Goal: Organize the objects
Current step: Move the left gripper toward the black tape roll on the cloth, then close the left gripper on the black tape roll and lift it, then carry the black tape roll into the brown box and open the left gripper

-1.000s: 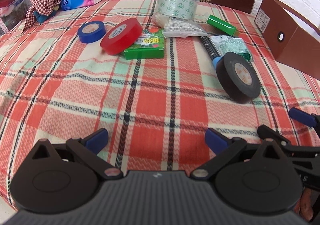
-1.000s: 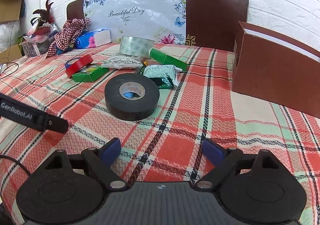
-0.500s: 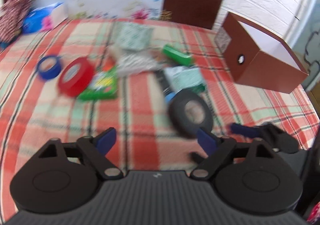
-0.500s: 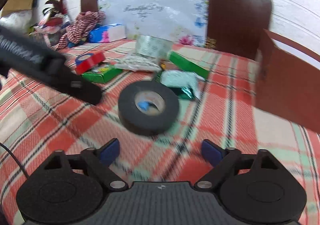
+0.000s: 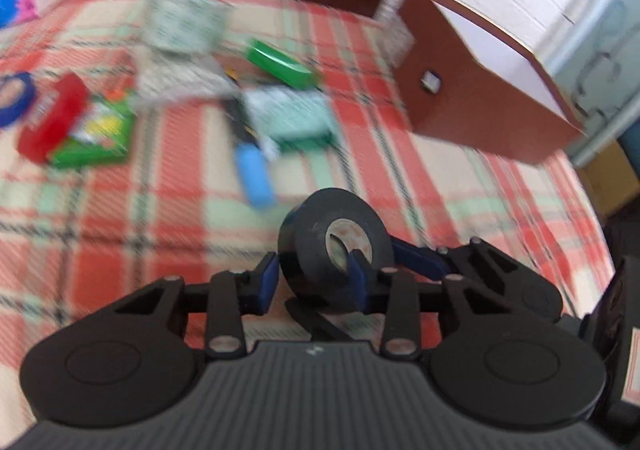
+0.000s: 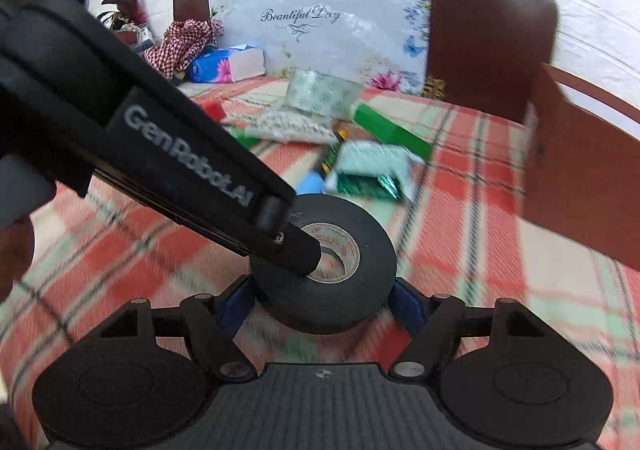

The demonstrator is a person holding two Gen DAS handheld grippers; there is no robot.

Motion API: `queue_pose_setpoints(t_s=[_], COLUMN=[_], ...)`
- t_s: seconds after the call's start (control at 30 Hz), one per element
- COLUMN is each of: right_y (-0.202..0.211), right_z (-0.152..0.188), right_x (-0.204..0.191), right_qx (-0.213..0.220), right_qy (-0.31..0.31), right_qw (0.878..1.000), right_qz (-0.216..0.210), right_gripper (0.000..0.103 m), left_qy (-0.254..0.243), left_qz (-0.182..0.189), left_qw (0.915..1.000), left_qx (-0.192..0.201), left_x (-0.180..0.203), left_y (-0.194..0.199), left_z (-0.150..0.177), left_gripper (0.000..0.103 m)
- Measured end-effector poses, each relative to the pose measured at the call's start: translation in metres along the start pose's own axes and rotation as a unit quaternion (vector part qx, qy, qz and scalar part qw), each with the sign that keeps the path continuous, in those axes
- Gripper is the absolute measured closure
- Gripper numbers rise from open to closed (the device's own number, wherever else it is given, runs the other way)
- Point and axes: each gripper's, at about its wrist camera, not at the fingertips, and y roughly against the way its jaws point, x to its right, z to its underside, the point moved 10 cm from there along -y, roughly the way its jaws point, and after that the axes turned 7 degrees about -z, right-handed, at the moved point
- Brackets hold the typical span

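A black tape roll lies tilted on the plaid tablecloth, between both grippers. My left gripper is closing around one wall of the roll, with one blue pad outside the rim and the other in the core hole. In the right wrist view its black finger reaches down from the upper left into that hole. My right gripper straddles the whole roll and is closing too, its pads close beside the two outer sides. One right finger shows just behind the roll.
A brown open box stands at the right. Beyond the roll lie a blue marker cap, a silvery green packet, a green box, red tape and blue tape. A tissue box sits at the back.
My left gripper swung right onto the black roll and its jaws narrowed a lot around the roll's wall. The right gripper came up to the roll and its jaws narrowed a little.
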Motion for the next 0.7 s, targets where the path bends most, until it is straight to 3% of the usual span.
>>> queue_pose_setpoints(t_s=[0.07, 0.1, 0.17, 0.23, 0.27, 0.33, 0.37, 0.53, 0.7], right_y=[0.015, 0.019, 0.021, 0.019, 0.018, 0.012, 0.007, 0.020, 0.059], right_z=[0.011, 0.015, 0.016, 0.016, 0.016, 0.014, 0.011, 0.003, -0.037], right_x=[0.003, 0.004, 0.006, 0.006, 0.006, 0.004, 0.003, 0.008, 0.058], right_qx=[0.002, 0.004, 0.008, 0.004, 0.003, 0.000, -0.001, 0.038, 0.119], right_qy=[-0.004, -0.005, -0.005, -0.008, -0.008, -0.005, -0.001, 0.000, -0.014], right_qw=[1.000, 1.000, 1.000, 1.000, 1.000, 1.000, 1.000, 0.999, 0.991], right_qz=[0.001, 0.002, 0.004, 0.003, 0.001, -0.006, -0.010, 0.004, 0.064], right_gripper=[0.030, 0.030, 0.027, 0.024, 0.022, 0.019, 0.026, 0.027, 0.027], left_qy=[-0.006, -0.007, -0.006, 0.001, -0.001, -0.002, -0.002, -0.045, -0.124], left_qz=[0.012, -0.002, -0.030, -0.030, -0.031, -0.025, -0.020, -0.044, -0.020], left_qw=[0.9999, 0.9999, 0.9995, 0.9995, 0.9995, 0.9997, 0.9998, 0.9980, 0.9894], left_qx=[-0.009, -0.011, -0.008, -0.009, -0.006, -0.005, -0.006, 0.006, 0.073], left_x=[0.009, 0.008, 0.004, 0.003, 0.004, 0.004, 0.005, 0.026, 0.091], left_y=[-0.001, -0.003, -0.008, -0.009, -0.008, -0.007, -0.008, 0.004, 0.031], left_z=[0.009, 0.011, 0.009, 0.007, 0.006, 0.006, 0.006, -0.011, -0.070], left_gripper=[0.049, 0.032, 0.022, 0.028, 0.041, 0.054, 0.064, 0.066, 0.066])
